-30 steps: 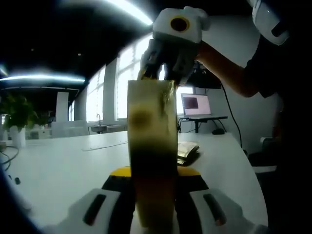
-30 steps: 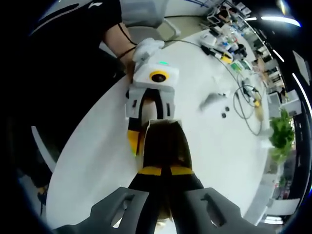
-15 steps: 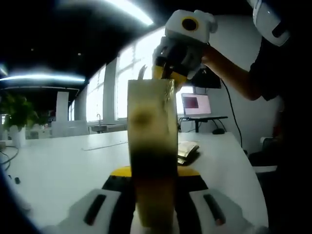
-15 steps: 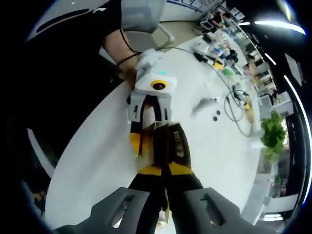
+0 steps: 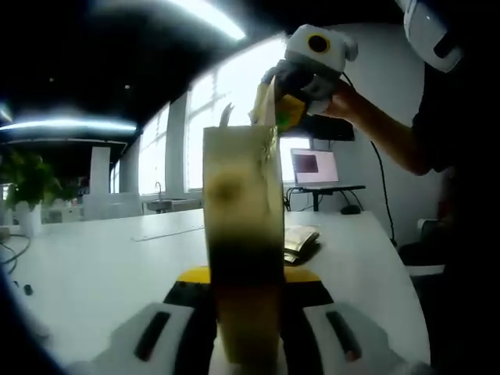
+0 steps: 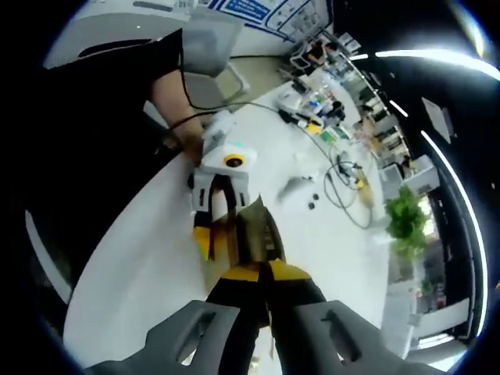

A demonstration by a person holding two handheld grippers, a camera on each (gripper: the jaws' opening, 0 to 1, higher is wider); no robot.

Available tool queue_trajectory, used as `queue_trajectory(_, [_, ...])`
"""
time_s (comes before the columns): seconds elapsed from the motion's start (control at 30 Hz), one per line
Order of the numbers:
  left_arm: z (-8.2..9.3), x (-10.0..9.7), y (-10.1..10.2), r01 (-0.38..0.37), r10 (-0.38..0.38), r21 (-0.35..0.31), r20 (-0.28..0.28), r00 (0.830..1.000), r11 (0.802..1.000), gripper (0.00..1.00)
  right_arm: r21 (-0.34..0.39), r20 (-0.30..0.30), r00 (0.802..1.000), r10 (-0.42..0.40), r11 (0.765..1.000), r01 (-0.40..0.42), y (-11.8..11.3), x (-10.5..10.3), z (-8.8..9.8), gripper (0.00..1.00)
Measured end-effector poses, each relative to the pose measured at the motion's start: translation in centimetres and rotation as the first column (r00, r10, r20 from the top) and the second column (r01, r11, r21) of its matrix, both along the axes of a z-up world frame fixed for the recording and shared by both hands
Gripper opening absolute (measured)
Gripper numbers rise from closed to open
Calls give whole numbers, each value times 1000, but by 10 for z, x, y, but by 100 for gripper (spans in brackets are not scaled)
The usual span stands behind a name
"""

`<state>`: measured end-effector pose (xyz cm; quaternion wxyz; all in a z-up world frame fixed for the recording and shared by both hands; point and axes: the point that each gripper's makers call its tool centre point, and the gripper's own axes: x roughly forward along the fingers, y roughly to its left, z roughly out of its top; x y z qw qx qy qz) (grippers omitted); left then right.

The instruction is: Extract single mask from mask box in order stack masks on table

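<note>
Left gripper [image 5: 244, 328] clamps mask box [image 5: 242, 234] (upright) above table [image 5: 101, 266].

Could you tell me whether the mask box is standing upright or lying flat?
Upright: the tall yellowish cardboard mask box stands on end between the left gripper's jaws.

Backlit and dim up close; glare from far windows [image 5: 226, 133] and ceiling strip lights [image 5: 205, 17]; near mask box [image 5: 242, 234] perhaps out of focus; fisheye bending at edges.
</note>
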<state>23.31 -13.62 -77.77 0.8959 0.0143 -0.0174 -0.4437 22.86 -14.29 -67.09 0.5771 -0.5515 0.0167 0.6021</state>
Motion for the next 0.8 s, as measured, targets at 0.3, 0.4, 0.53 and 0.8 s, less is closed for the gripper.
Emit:
queue_trajectory(0.3, [-1,0,1,-1,1,5,-2,1000,1000,32,165,31,997,-69,984,63,0,3,17,0])
queue_trajectory(0.4, [-1,0,0,-1,1,5,-2,1000,1000,32,197,49,995,-81,978,70,-1,3,21,0])
queue_trajectory(0.53, [-2,1,1,-2,2,7,-3,1000,1000,32,225,62,993,-96,971,80,0,4,26,0])
queue_trajectory(0.8, [-2,1,1,-2,2,7,-2,1000,1000,32,289,102,985,-142,951,107,-3,8,43,0])
